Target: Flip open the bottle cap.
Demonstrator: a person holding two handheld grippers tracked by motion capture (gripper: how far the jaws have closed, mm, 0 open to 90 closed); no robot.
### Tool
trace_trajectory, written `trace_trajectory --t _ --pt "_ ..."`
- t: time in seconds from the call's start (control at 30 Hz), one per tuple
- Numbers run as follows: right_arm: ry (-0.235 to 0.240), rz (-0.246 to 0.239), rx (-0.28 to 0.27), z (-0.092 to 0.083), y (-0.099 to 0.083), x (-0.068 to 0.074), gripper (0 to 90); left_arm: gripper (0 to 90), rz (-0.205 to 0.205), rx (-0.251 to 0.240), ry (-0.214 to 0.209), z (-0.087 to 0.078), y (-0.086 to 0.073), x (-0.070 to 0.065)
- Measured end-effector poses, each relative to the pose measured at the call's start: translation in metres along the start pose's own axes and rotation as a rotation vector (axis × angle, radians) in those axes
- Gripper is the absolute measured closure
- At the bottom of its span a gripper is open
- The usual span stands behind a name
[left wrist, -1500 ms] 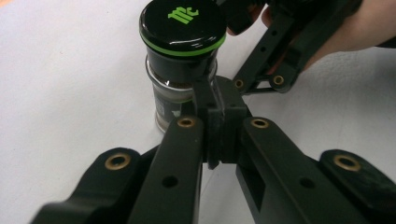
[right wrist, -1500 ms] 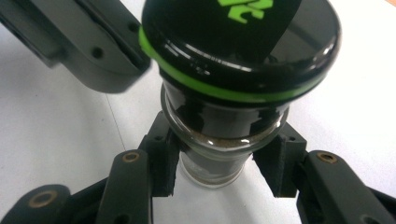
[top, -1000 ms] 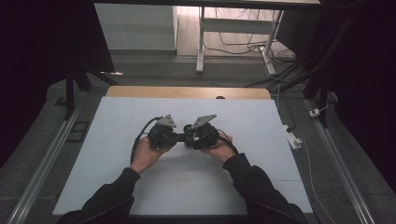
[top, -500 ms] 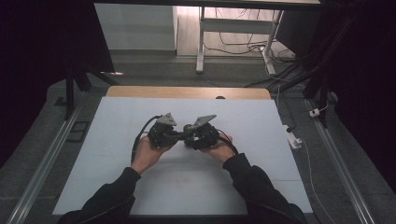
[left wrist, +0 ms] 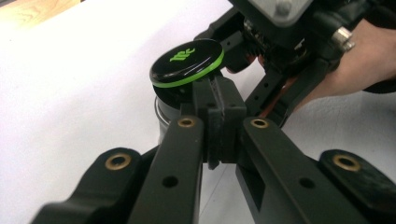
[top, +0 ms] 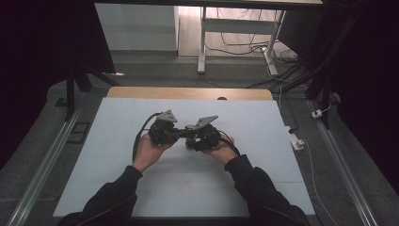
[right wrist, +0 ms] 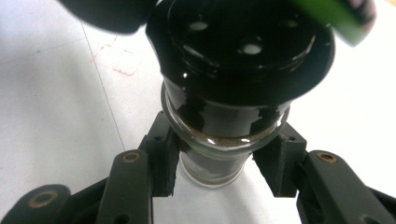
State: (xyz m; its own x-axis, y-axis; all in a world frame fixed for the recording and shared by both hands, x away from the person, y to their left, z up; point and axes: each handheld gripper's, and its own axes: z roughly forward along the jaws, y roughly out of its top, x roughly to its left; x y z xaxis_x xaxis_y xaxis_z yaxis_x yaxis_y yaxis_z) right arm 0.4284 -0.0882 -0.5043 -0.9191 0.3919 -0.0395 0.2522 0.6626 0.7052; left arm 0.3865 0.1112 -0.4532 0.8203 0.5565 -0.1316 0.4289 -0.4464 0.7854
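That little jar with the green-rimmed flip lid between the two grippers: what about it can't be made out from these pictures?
- High view: the jar is too small, hidden between left gripper and right gripper.
- Left gripper view: the closed jaws cover its body; how they hold the lid is hidden.
- Right gripper view: the lid's green edge is blurred and cut off; the dark glass hides the contents.

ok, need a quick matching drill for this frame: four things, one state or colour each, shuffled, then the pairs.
Things:
1. flip lid
2. glass jar
3. left hand-held gripper
4. table surface

States:
a. clamped between the right hand-held gripper's jaws
b. black with a green rim, tilted open
c. plain white
d. jaws closed together near the lid

Pairs: 1-b, 2-a, 3-d, 4-c
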Motion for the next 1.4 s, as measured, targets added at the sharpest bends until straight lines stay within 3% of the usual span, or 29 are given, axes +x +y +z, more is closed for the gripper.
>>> trace_trajectory --t 0.6,0.87,1.2,1.4 --pt "-0.002 -0.019 0.001 0.0 0.0 0.0 53.0 88.8 -0.033 -0.013 0.057 0.003 0.018 0.017" --pt "0.001 -0.015 -0.001 0.0 0.0 0.0 53.0 88.6 -0.028 0.01 0.066 0.002 0.017 0.02" --pt "-0.007 -0.014 0.001 0.0 0.001 0.001 52.5 73.1 -0.052 -0.006 0.065 -0.011 0.009 0.017" --pt "-0.012 0.003 -0.001 -0.002 0.002 0.003 43.1 58.5 -0.053 -0.002 0.063 -0.019 0.004 0.011"
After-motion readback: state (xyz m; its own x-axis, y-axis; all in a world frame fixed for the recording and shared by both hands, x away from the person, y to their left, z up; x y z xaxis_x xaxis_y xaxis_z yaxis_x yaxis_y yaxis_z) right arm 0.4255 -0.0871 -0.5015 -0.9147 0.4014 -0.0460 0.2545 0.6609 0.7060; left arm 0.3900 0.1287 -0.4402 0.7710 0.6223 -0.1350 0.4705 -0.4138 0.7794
